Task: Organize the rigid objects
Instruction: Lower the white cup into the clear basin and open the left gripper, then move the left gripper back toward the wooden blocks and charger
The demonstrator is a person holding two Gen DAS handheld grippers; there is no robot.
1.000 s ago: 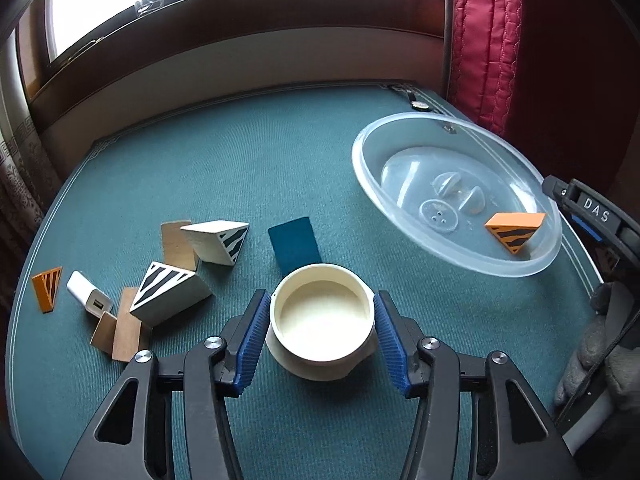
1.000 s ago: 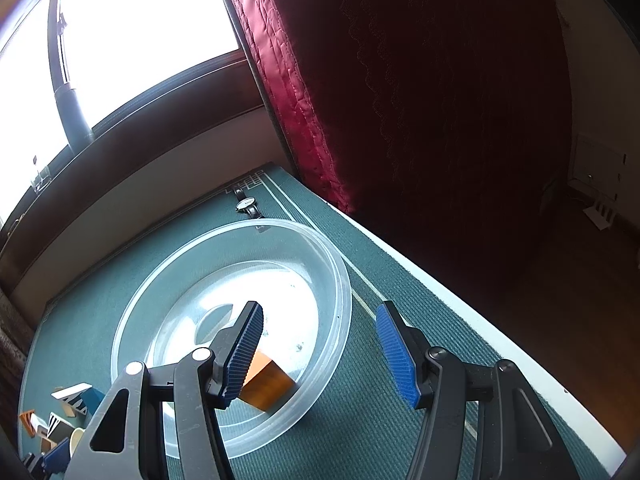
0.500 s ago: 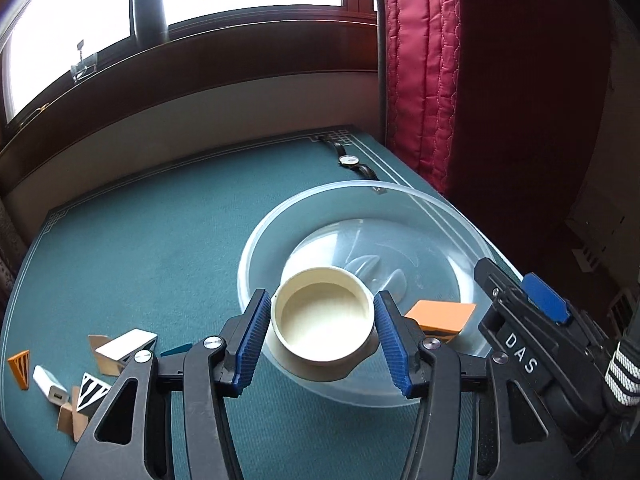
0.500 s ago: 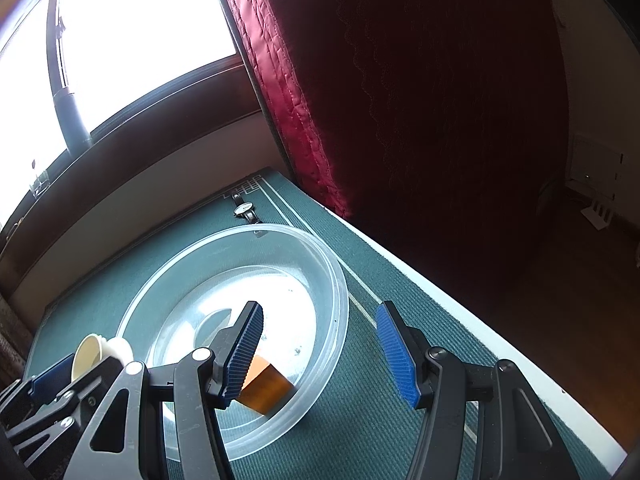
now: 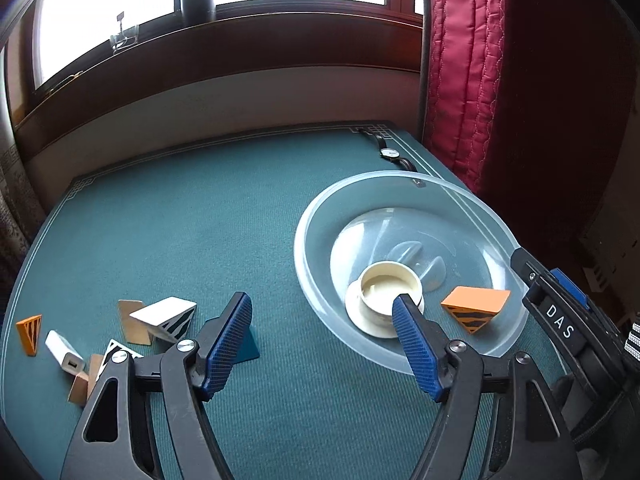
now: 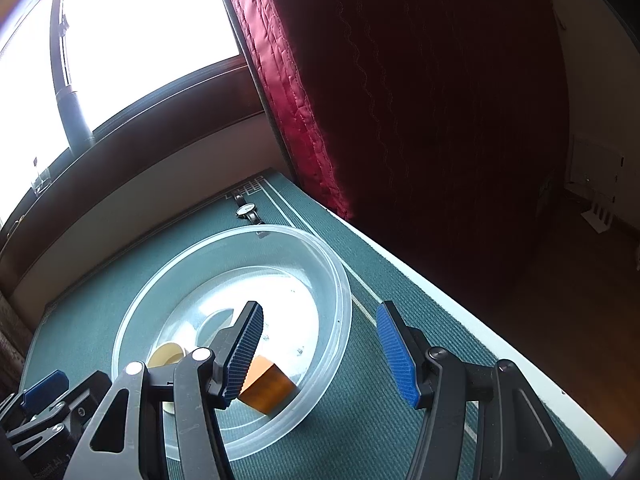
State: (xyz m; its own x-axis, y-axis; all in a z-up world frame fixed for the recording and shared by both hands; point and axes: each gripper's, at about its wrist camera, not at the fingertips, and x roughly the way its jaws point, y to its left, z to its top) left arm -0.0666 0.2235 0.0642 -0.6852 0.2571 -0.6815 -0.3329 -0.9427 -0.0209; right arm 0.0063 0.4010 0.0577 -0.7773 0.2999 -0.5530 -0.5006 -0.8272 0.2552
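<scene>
A green felt tabletop (image 5: 192, 216) with a pale border line fills the scene, set under a dark wooden window sill (image 5: 240, 44) with bright glass above. At the far left of the near edge lies a loose cluster of blocks: an orange striped wedge (image 5: 30, 334), a small white block (image 5: 64, 354), plain wooden pieces (image 5: 134, 322), a white zebra-striped wedge (image 5: 166, 318) and a blue tile (image 5: 246, 346) half hidden behind a finger. The middle of the felt, from that cluster out to the far border, is bare. The left gripper (image 5: 322, 318) hangs above the near side with its jaws having just been opening; they stand wide and nothing is between the pads. Right of it sits the clear plastic bowl (image 5: 320, 216), close to the table's right edge, and inside it rest the cream cup (image 5: 390, 284) on its base and, just beside it to the right, an orange striped block (image 5: 474, 306). A wristwatch (image 5: 390, 154) lies at the far right corner, apart from the bowl. The right gripper (image 6: 320, 350) hovers over the bowl's near right rim, jaws partly spread and holding nothing. A red quilted curtain (image 6: 400, 92) hangs right beside the table's right edge, with dark floor beyond.
</scene>
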